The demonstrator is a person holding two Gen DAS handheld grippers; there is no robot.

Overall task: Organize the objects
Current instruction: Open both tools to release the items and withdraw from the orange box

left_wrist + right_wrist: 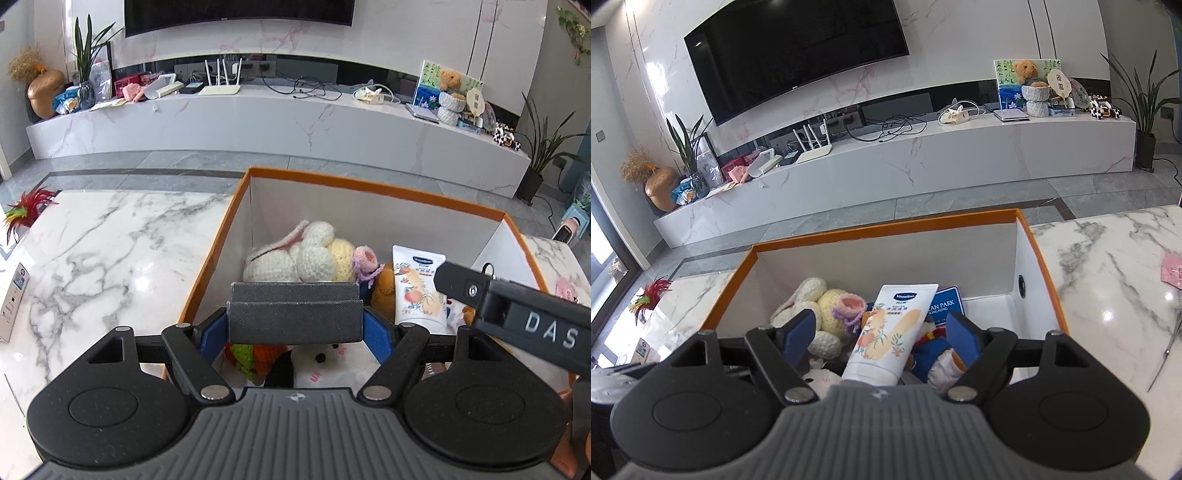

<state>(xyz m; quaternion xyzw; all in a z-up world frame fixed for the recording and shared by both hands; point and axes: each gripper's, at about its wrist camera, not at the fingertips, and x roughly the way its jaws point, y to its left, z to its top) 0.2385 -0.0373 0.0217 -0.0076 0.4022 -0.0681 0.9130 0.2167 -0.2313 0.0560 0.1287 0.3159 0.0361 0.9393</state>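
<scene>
Both grippers poised over the orange-rimmed box on the marble table. The left gripper is clamped across a dark grey wallet-like case, its blue pads pressed to the case's two ends, directly above the box interior. The right gripper stands with its jaws spread and nothing between them; the white lotion tube lies in the gap, apparently resting on the toys below and not pinched. Chief risks, as a judgement: the case, let go from this height, may land on the uneven heap of the crocheted bunny and neighbouring soft toys and tip or slide; the two tools, close together at 3 o'clock of the left view, may collide; and the tube, propped at a slant, may topple if nudged. From the left tool, the bunny lies at 12 o'clock beyond the case, the tube at 2 o'clock. Scissors rest outside the box at 3 o'clock of the right tool.
</scene>
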